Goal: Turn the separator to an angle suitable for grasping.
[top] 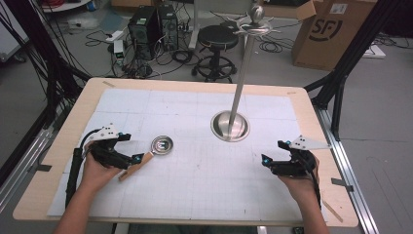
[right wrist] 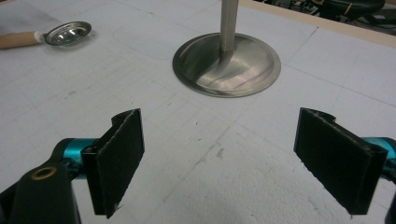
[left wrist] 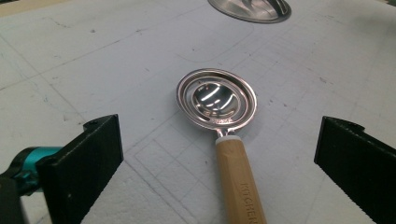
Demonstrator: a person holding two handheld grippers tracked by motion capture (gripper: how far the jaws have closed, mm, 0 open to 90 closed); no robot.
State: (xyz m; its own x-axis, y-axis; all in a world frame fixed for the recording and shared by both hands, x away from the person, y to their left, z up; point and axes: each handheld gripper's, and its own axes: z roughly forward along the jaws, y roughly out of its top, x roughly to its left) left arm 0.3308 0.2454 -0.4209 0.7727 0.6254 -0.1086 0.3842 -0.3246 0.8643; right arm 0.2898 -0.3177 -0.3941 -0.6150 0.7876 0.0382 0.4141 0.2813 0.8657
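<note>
While the table [top: 63,146] spreads out as a pale wooden board, a white gridded mat [top: 195,185] covers most of its top. Toward the far right of the mat stands a tall metal stand [top: 242,73], its thin pole rising from a round, dished steel base [right wrist: 227,65] that rests flat on the mat. At the near left, a hand holds the left gripper [top: 132,159], and its jaws stand wide apart with nothing pressed between them. The left gripper view looks straight along those jaws: the wooden handle of the scoop [left wrist: 219,121] runs up the gap between them, touching neither pad. At the near right, the other hand holds the right gripper [top: 267,162], also spread open and gripping nothing, its jaws aimed across bare mat toward the base of the stand. The scoop lies flat on the mat on the left half, well apart from the stand, its shiny round bowl facing up and pointing away from the left gripper, its handle end just beside that gripper's tips.
</note>
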